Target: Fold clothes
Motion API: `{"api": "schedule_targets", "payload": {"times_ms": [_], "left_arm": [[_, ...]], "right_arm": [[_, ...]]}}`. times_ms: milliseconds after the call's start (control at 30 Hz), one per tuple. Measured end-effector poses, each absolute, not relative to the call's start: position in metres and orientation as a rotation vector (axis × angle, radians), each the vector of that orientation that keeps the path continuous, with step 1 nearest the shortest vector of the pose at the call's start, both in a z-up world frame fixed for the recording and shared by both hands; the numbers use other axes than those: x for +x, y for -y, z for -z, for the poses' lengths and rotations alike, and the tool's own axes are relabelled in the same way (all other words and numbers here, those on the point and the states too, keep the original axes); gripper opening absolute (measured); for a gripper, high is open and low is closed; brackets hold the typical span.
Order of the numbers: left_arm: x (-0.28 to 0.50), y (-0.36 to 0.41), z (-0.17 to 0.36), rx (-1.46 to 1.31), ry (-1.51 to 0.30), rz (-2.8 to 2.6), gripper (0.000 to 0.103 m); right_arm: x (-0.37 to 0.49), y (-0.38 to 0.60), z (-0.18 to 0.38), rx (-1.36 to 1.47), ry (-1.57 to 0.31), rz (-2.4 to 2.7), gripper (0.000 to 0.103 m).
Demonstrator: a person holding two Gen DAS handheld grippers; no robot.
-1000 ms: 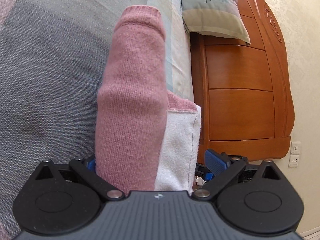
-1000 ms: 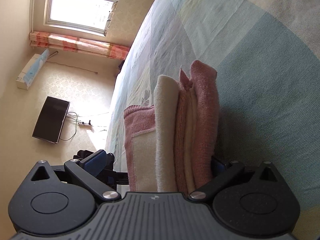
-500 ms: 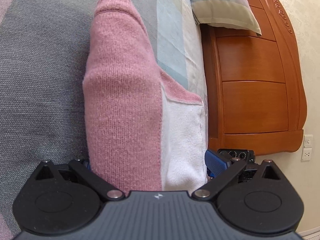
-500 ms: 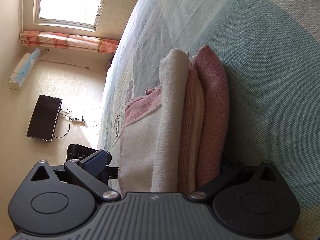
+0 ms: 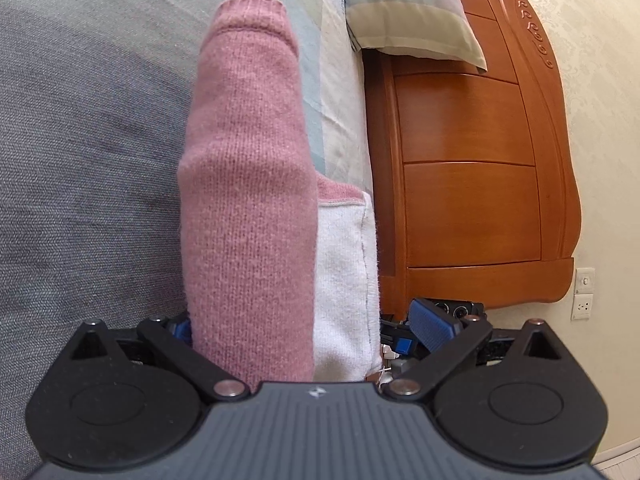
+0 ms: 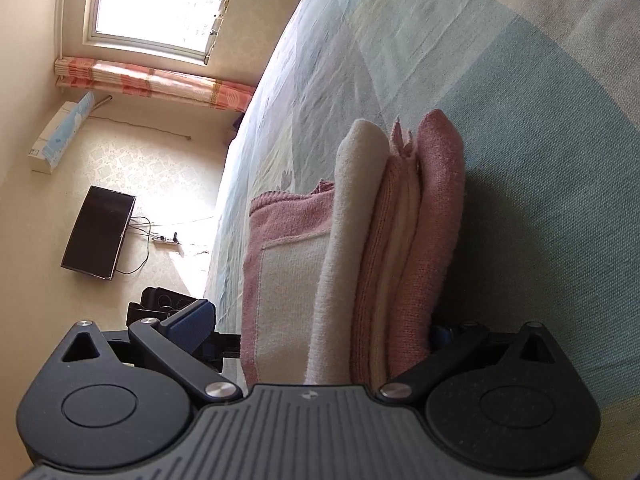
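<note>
Bed (image 6: 500, 92) w/ its pale blue-green checked cover fills most of both views, grey patch on the left-wrist side, wooden headboard (image 5: 472, 184) and a pillow (image 5: 404, 8) beyond. The sweater (image 5: 248, 200), pink knit w/ a white panel, is folded into a thick stack of layers and sits between both tongs at the bed's edge, prob. carried as one bundle so the folds don't slip. Left gripper (image 5: 304, 328): jaws wide apart, bundle filling the gap; one pad clearly stands off the cloth, so can't tell if it really squeezes. Right gripper (image 6: 320, 328): same, wide, far pad hidden behind the layers.
</note>
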State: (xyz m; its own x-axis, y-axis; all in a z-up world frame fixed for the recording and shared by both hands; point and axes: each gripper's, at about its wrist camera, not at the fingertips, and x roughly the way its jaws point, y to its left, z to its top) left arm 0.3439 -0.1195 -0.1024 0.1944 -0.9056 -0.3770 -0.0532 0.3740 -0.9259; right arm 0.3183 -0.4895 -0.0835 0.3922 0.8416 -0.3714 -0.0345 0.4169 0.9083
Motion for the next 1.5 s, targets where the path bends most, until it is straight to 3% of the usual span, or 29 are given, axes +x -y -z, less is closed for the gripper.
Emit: {"api": "schedule_targets", "payload": {"times_ms": [633,1067,1333,1500], "left_arm": [[0.412,0.266,0.094,-0.981,-1.266,0.956,0.099],[0.417,0.320,0.142,-1.009,-1.302,1.015,0.099],[0.393,0.298,0.140,-0.743,-1.320,0.966,0.099],[0.360,0.268,0.102,-0.366,-1.196,0.845,0.099]], "right_arm": [[0.321,0.638,0.051,0.977,-0.870,-0.521,0.103],[0.340,0.744,0.057,0.980,-0.803,-0.374,0.103],[0.328,0.759,0.084,1.004,-0.797,-0.297,0.103],[0.308,0.757,0.048,0.811,-0.752,-0.150,0.103]]}}
